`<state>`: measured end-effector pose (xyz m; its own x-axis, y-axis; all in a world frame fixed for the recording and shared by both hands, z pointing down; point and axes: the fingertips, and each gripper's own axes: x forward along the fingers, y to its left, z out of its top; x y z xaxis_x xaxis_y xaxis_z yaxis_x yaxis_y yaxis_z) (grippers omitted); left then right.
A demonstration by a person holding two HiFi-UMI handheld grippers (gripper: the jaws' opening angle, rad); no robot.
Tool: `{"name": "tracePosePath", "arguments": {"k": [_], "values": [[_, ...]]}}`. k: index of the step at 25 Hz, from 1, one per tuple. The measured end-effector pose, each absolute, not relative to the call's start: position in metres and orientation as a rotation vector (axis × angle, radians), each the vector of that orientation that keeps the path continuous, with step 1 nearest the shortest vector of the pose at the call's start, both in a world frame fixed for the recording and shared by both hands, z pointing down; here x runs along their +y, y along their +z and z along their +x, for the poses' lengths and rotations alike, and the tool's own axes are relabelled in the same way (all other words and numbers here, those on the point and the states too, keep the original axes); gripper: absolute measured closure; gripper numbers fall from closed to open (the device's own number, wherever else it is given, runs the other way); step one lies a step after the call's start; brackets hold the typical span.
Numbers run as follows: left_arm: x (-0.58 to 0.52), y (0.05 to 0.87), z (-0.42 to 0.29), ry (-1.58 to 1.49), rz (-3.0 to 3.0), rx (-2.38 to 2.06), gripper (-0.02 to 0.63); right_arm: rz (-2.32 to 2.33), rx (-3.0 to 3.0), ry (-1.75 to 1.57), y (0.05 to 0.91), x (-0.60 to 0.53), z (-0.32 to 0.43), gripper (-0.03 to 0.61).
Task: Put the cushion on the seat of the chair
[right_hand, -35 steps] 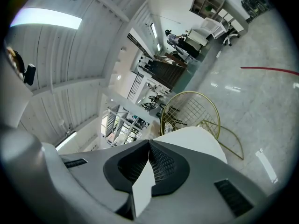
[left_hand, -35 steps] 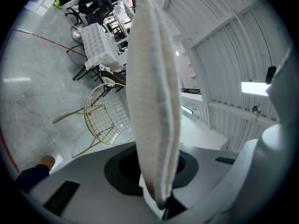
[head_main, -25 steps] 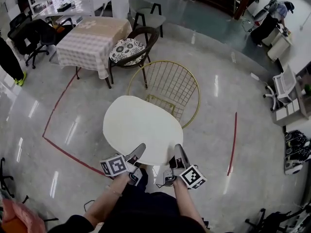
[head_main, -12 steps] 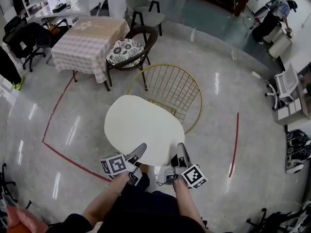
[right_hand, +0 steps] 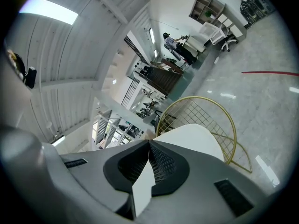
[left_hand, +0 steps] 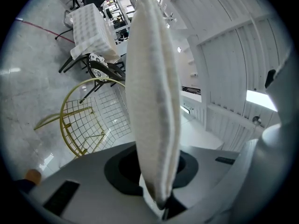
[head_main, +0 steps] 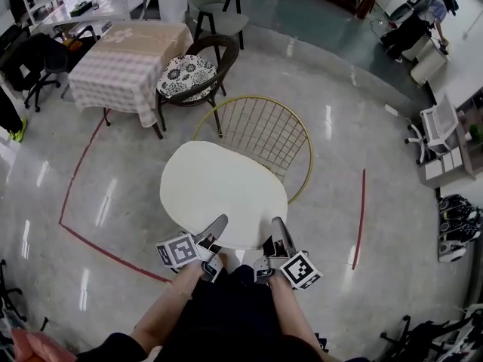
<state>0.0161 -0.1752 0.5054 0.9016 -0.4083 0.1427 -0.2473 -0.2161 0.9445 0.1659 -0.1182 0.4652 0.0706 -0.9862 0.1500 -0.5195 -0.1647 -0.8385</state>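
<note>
I hold a round cream cushion (head_main: 223, 194) flat in the air, and it hides most of the seat of the gold wire chair (head_main: 264, 130). The chair's curved back shows beyond the cushion's far edge. My left gripper (head_main: 219, 225) is shut on the cushion's near rim at the left. My right gripper (head_main: 276, 226) is shut on the near rim at the right. In the left gripper view the cushion (left_hand: 154, 106) stands edge-on between the jaws with the chair (left_hand: 88, 115) to its left. The right gripper view has the cushion (right_hand: 191, 139) pinched between the jaws and the chair (right_hand: 205, 113) behind it.
A table with a checked cloth (head_main: 128, 59) stands at the back left, with a dark chair holding a patterned cushion (head_main: 181, 75) beside it. Red tape lines (head_main: 83, 172) mark the glossy floor. Desks and a person (head_main: 423, 21) are at the far right.
Both grippers and the cushion have moved forward toward the gold chair, and the cushion now covers more of its seat.
</note>
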Motion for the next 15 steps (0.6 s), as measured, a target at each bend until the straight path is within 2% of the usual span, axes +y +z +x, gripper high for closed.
{"name": "tracePosePath", "arguments": {"k": [15], "values": [[-0.206,0.524,0.044,-0.187,1.736,-0.437,0.534,-1.783,1.524,-1.031,0.469,-0.146,0.191,0.589]]}}
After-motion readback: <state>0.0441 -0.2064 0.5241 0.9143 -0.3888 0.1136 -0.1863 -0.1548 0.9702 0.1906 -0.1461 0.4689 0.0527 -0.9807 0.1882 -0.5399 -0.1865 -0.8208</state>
